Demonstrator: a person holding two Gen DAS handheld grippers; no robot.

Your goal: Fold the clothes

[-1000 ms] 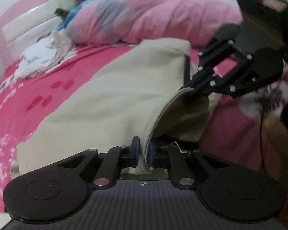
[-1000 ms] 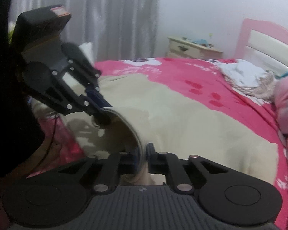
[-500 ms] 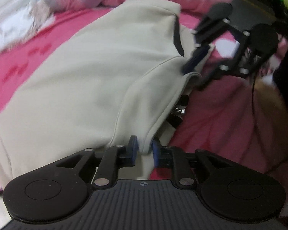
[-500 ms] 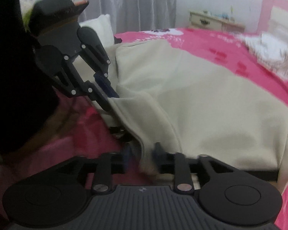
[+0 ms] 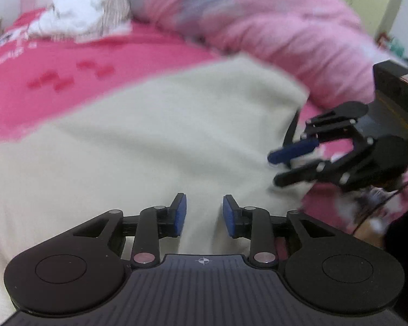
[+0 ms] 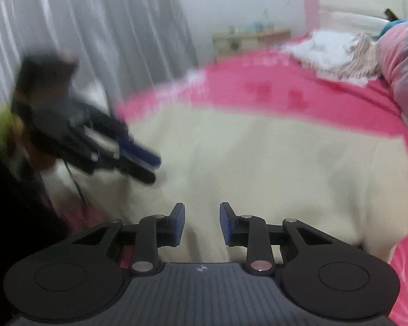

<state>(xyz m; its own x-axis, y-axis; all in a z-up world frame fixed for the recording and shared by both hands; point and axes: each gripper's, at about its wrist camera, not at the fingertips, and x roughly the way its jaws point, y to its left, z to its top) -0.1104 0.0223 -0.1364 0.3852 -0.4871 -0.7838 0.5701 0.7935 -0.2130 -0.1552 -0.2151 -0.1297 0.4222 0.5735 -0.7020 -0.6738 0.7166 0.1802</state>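
A cream garment (image 5: 160, 141) lies spread flat on the pink bed sheet (image 5: 54, 62). My left gripper (image 5: 204, 212) hovers just above its near part, jaws opening, blue pads apart and no cloth pinched between them. The right gripper (image 5: 276, 169) shows at the garment's right edge, its fingers slightly apart. In the right wrist view the same cream garment (image 6: 272, 163) fills the middle. My right gripper (image 6: 201, 217) is over it, jaws closing but with a clear gap and nothing gripped. The left gripper (image 6: 153, 169) appears blurred at the left.
A bulky pink duvet (image 5: 258, 21) lies along the far side of the bed. A pile of white clothes (image 6: 334, 54) sits near the pink headboard (image 6: 353, 0). Grey curtains (image 6: 95, 40) and a small nightstand (image 6: 250, 38) stand beyond the bed. A dark sleeve (image 6: 11, 217) is at the left.
Both grippers have let go of the cream garment's edge, which was pinched and lifted. The cloth now lies flat, and both sets of jaws stand apart, lower over it.
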